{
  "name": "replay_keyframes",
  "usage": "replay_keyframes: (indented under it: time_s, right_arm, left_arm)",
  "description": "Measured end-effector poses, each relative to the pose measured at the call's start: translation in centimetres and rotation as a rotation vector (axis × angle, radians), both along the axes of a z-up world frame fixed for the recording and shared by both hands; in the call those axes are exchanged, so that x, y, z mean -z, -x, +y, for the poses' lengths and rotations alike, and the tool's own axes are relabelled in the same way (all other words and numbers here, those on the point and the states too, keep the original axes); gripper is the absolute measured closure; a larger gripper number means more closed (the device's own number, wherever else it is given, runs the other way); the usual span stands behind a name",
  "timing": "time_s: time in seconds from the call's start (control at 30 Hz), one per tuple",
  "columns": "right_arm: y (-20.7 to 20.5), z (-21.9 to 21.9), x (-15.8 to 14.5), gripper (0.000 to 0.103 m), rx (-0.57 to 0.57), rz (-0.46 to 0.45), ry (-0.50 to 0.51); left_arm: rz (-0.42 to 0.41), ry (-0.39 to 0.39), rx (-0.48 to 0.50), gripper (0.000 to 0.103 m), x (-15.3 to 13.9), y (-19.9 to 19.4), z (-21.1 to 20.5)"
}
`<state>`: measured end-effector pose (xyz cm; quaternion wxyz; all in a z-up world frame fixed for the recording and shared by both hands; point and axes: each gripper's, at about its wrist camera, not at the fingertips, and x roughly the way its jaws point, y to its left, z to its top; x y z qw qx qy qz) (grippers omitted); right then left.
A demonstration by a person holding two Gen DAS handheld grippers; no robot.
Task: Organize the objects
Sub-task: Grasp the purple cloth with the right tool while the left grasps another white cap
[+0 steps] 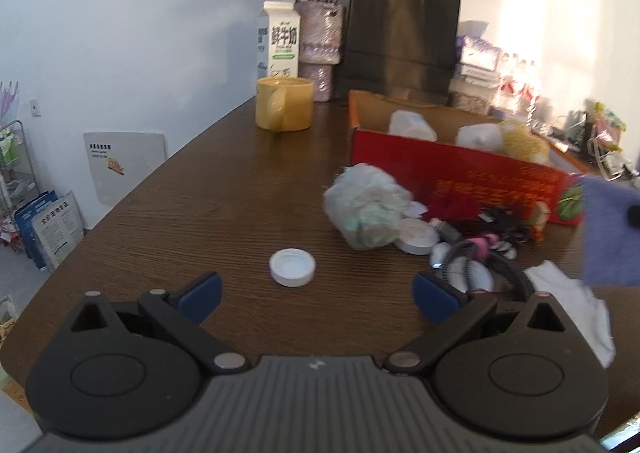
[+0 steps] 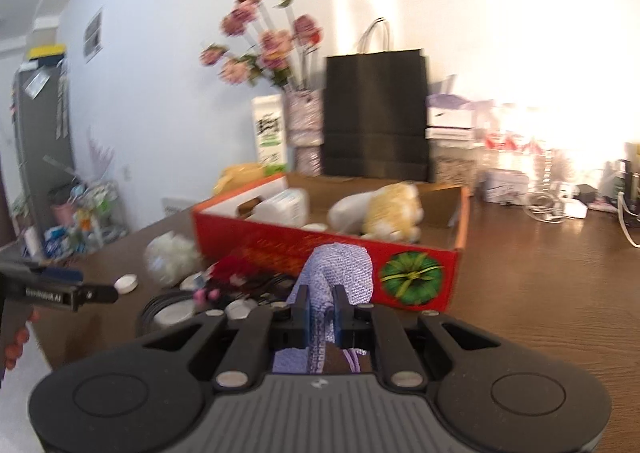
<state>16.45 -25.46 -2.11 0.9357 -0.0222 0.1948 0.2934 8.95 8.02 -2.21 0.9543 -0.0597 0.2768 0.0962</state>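
My right gripper (image 2: 320,309) is shut on a purple knitted cloth (image 2: 340,273) and holds it above the table in front of the red cardboard box (image 2: 320,249); the cloth also shows at the right edge of the left wrist view (image 1: 608,233). The box (image 1: 460,169) holds a plush toy (image 2: 394,209) and white items. My left gripper (image 1: 316,295) is open and empty, just behind a white bottle cap (image 1: 292,267). A clutter pile lies before the box: a pale mesh ball (image 1: 366,209), a white round tin (image 1: 416,236), black cable (image 1: 496,269) and small trinkets.
A yellow mug (image 1: 285,109), a milk carton (image 1: 280,41), a vase of dried roses (image 1: 320,49) and a black paper bag (image 1: 400,37) stand at the table's back. A white tissue (image 1: 576,309) lies at the right. The table's curved edge runs along the left.
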Motion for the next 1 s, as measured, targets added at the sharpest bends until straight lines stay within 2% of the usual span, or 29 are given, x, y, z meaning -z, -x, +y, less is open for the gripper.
replay_keyframes:
  time_s: [0.13, 0.2, 0.27, 0.3, 0.4, 0.43, 0.77, 1.0]
  right_arm:
    - [-0.7, -0.9, 0.1, 0.093, 0.027, 0.005, -0.017]
    - [-0.9, -1.0, 0.4, 0.093, 0.028, 0.010, -0.021]
    - [-1.0, -1.0, 0.5, 0.093, 0.024, 0.015, -0.023]
    - [-1.0, -1.0, 0.6, 0.093, 0.022, 0.017, -0.024]
    - [-1.1, -0.7, 0.8, 0.093, 0.015, 0.022, -0.021]
    - [-1.1, -0.7, 0.8, 0.093, 0.014, 0.024, -0.021]
    - [-1.3, -0.6, 1.0, 0.093, 0.015, 0.027, -0.027]
    - [-1.0, -0.4, 0.1, 0.093, 0.007, -0.003, -0.038]
  left_arm:
    - [0.027, -0.013, -0.010, 0.001, 0.5, -1.4, 0.8]
    - [0.033, -0.023, -0.022, 0.013, 0.6, -2.0, 1.1]
    - [0.045, -0.024, -0.020, 0.032, 0.8, -2.5, 1.4]
    - [0.053, -0.019, -0.013, 0.034, 0.9, -2.8, 1.5]
    - [0.058, -0.030, -0.006, 0.062, 1.2, -3.0, 1.5]
    - [0.054, -0.026, -0.008, 0.074, 1.1, -3.0, 1.6]
    - [0.014, -0.003, -0.029, 0.074, 0.7, -2.5, 1.7]
    - [-0.098, 0.011, 0.009, 0.074, -2.1, -1.7, 0.2]
